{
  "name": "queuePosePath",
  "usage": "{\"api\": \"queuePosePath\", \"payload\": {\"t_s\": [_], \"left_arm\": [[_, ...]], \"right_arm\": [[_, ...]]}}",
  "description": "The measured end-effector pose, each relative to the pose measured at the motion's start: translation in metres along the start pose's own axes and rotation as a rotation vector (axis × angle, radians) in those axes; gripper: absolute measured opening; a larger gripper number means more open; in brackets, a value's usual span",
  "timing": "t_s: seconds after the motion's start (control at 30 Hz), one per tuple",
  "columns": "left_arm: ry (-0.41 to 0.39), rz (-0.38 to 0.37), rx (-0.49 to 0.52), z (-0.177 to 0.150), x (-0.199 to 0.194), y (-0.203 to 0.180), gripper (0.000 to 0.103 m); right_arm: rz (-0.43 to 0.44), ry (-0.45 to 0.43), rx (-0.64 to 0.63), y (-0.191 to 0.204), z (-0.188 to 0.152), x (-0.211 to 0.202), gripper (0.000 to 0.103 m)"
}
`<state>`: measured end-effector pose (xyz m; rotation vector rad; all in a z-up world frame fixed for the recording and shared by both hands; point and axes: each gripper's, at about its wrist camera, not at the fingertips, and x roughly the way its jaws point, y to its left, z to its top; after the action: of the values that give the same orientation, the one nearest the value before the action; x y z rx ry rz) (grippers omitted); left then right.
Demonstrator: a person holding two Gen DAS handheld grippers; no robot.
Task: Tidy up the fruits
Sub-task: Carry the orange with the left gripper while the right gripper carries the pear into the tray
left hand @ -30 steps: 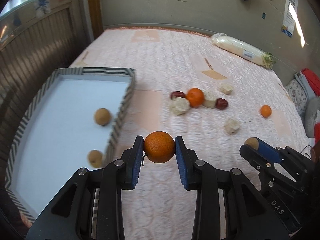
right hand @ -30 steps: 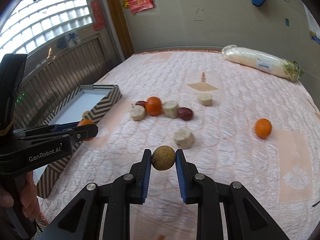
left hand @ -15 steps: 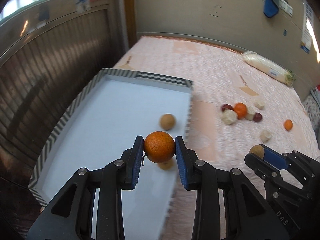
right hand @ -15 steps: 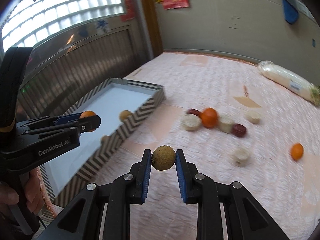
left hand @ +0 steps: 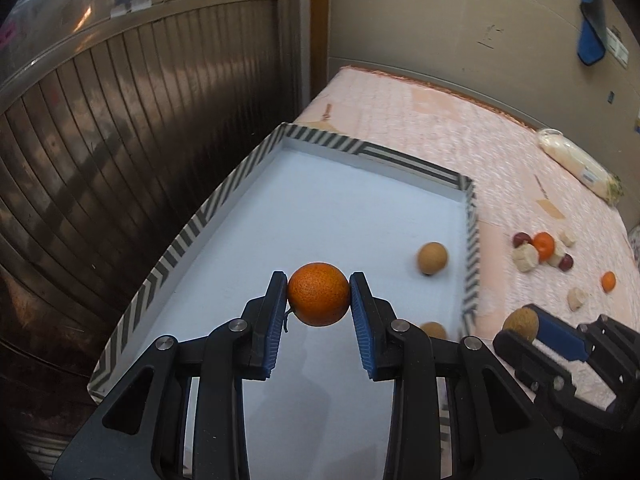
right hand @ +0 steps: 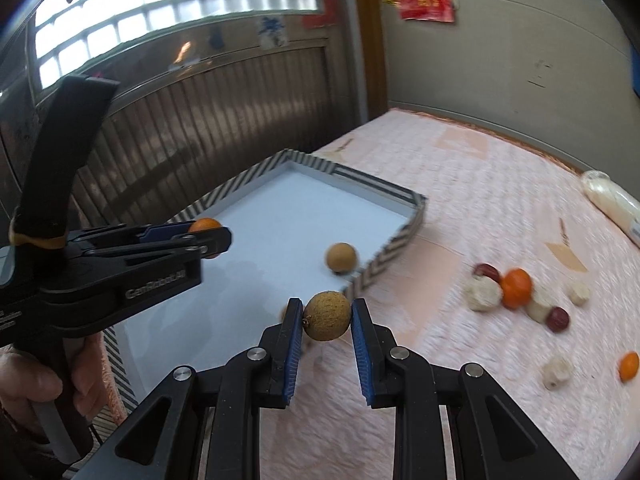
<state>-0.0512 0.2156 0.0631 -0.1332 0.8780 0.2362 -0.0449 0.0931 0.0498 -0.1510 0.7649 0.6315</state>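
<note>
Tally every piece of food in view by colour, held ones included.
Orange fruit: 3
Brown fruit: 3
Dark red fruit: 2
Pale chunks: 4
Total: 12

Most of the tray's (left hand: 280, 216) white floor is wide open, just two brown longans hugging the wall nearest the bed: one (left hand: 432, 258) further in, one (left hand: 433, 330) half hidden. The striped rim is low. The dark slatted panel (left hand: 120, 160) boxes in the far side. Loose fruit cluster (right hand: 516, 292) crowds the bed.
</note>
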Motion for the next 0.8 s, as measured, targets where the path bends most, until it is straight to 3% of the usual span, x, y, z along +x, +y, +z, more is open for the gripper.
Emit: {"api": "queuePosePath", "payload": {"t_s": [0.8], "left_arm": [[0.083, 0.020, -0.043, 0.004, 0.042, 0.024, 0.031]], "right_arm": [[0.132, 0.126, -0.137, 0.064, -0.006, 0.066, 0.023]]}}
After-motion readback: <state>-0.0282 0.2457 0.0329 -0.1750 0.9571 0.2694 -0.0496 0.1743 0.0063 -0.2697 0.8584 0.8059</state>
